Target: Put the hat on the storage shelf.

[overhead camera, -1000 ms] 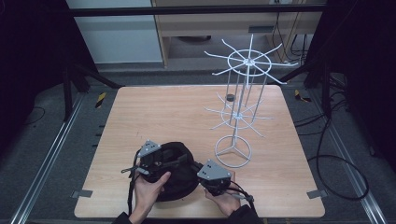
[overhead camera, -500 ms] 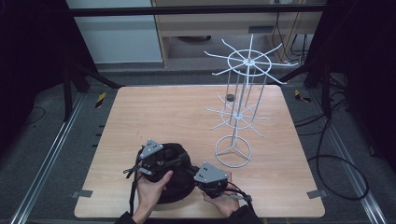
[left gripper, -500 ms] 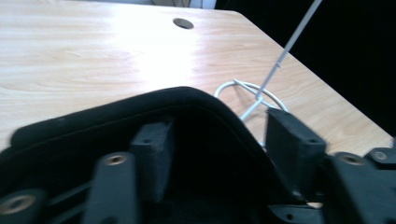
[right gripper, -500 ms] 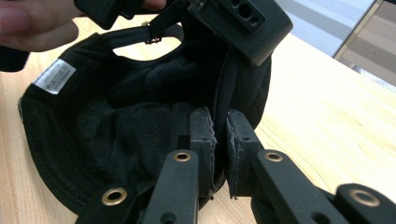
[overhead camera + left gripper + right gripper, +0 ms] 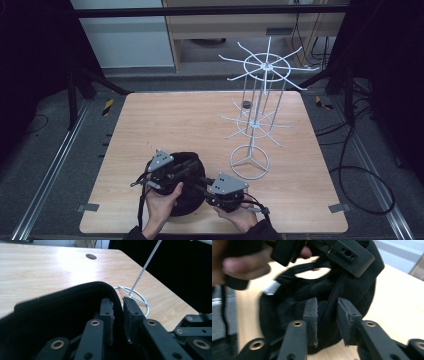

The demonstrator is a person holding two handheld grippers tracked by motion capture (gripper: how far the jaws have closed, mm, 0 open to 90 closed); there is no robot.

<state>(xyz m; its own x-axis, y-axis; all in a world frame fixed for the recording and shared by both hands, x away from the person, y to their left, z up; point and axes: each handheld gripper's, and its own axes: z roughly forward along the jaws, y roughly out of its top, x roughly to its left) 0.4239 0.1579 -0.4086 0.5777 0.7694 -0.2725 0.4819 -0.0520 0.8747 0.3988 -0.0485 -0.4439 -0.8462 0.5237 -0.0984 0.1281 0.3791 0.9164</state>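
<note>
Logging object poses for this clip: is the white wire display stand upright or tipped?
Upright. The white wire display stand rests on its ring base on the table, with its post vertical and both spoke tiers level.

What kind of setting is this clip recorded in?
Probably a lab-style data-collection station: a light wooden table enclosed by a black metal frame, cables on the grey floor, and a white wire display rack.
</note>
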